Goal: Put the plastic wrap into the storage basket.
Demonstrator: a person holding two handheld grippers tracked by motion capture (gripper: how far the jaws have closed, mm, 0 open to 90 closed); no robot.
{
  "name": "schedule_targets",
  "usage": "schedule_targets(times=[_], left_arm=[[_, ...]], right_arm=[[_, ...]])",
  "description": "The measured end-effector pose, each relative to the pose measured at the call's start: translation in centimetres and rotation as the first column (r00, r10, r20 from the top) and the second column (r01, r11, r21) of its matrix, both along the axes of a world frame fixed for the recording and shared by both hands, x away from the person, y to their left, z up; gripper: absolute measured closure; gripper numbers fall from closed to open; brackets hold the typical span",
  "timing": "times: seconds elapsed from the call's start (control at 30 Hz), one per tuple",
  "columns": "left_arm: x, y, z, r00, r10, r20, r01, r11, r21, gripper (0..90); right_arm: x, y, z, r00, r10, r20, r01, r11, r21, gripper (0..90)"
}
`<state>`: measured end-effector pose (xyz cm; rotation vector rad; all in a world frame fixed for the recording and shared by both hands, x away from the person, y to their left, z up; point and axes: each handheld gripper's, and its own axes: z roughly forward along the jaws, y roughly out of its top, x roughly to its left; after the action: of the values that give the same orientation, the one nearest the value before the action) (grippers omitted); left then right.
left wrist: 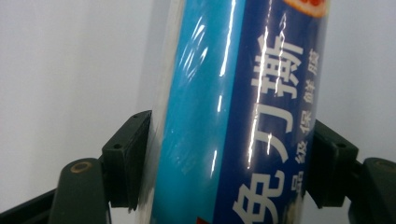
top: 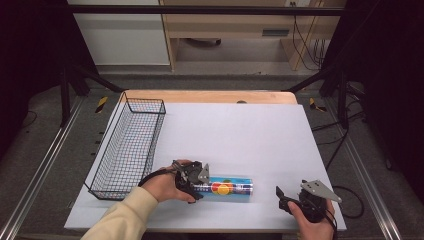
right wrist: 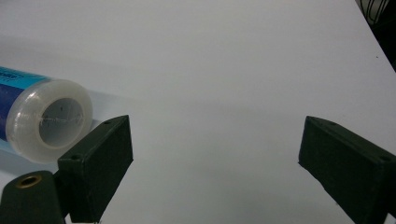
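A blue roll of cling film (top: 230, 188) with an orange picture and white lettering lies lengthwise on the white table top (top: 240, 130), near the front edge. My left gripper (top: 200, 187) is shut on the roll's left end. In the left gripper view its two black pads (left wrist: 127, 158) press on either side of the glossy roll (left wrist: 233, 116). My right gripper (top: 281, 199) is held a short way right of the roll, low over the table and open, with nothing between its jaws (right wrist: 215, 154). The roll's open right end (right wrist: 49, 119) shows just left of its left pad.
A long black wire basket (top: 125, 150) stands along the table's left side and looks empty. Beyond the table's far wooden edge (top: 210, 96) there are floor, a dark frame and cabinets.
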<state>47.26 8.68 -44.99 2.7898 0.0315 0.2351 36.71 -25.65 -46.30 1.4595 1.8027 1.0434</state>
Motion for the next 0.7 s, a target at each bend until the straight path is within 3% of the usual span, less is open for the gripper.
schedule_targets(times=[0.37, 0.7], left_arm=[[-0.07, -0.07, 0.15, 0.9998, -0.019, 0.004, 0.019, 0.9998, 0.006, 29.2], [-0.6, 0.14, 0.28, 0.9995, -0.022, -0.022, 0.021, 0.9994, -0.027, 30.7]], right_arm=[[-0.01, -0.03, 0.02, 1.0, 0.0, 0.001, 0.0, 1.0, 0.003, 10.6], [-0.01, -0.01, -0.01, 1.0, 0.001, -0.005, -0.001, 1.0, 0.003, 10.9]])
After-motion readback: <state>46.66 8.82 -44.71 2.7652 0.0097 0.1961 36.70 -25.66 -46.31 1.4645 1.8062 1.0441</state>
